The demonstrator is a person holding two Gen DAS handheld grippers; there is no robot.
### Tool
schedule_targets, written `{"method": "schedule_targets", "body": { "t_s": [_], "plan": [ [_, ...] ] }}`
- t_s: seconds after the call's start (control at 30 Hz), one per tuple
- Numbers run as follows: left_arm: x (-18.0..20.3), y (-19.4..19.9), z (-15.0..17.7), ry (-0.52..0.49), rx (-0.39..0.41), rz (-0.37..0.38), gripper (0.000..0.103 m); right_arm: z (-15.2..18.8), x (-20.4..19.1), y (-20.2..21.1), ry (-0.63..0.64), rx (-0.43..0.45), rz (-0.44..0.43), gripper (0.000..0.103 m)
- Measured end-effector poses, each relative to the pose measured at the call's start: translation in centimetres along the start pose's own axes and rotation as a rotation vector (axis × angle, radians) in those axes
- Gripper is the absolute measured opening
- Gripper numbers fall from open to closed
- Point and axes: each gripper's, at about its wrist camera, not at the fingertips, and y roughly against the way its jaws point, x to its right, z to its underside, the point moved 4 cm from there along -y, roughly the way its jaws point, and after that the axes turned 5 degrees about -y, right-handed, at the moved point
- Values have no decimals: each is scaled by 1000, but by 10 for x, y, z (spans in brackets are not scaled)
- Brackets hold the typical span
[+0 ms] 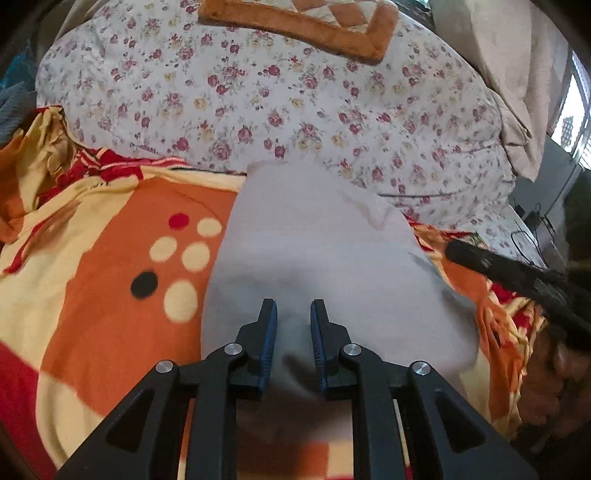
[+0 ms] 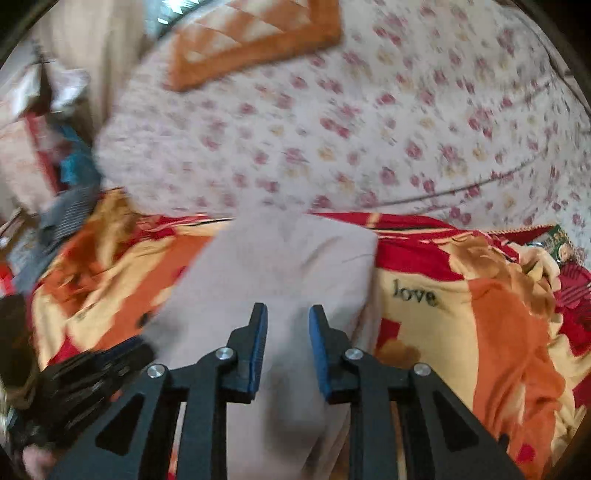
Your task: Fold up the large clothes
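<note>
A pale grey-white garment (image 1: pixel 317 258) lies folded into a long strip on an orange, yellow and red blanket (image 1: pixel 92 288). It also shows in the right wrist view (image 2: pixel 288 280). My left gripper (image 1: pixel 293 306) is open, its blue-padded fingers just above the near end of the garment with nothing between them. My right gripper (image 2: pixel 288 312) is open too, over the same strip, and empty. The right gripper's black body (image 1: pixel 517 280) shows at the right of the left wrist view. The left gripper (image 2: pixel 92 373) appears blurred at the lower left of the right wrist view.
A white quilt with a rose print (image 1: pixel 295 103) is piled behind the garment. An orange cushion (image 1: pixel 306 26) lies on it. The blanket carries the word "love" (image 2: pixel 413 293). Dark striped cloth (image 2: pixel 62 218) lies at the left.
</note>
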Motion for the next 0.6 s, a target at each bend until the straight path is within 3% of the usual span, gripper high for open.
{"method": "schedule_targets", "body": {
  "t_s": [0.07, 0.2, 0.3, 0.4, 0.6],
  "plan": [
    [3, -6, 10, -15, -40, -17, 11, 29, -10, 7, 17, -39, -3, 24],
    [6, -21, 19, -21, -101, -38, 13, 77, -3, -26, 25, -204, 109, 22],
    [8, -21, 22, -38, -95, -46, 13, 81, -2, -35, 74, -189, 113, 24],
    [8, -19, 23, -33, -81, -35, 18, 81, 1, -31, 37, -182, 105, 25],
    [16, -18, 24, -65, -56, -13, 36, 84, -5, -31, 44, -174, 117, 34]
  ]
}}
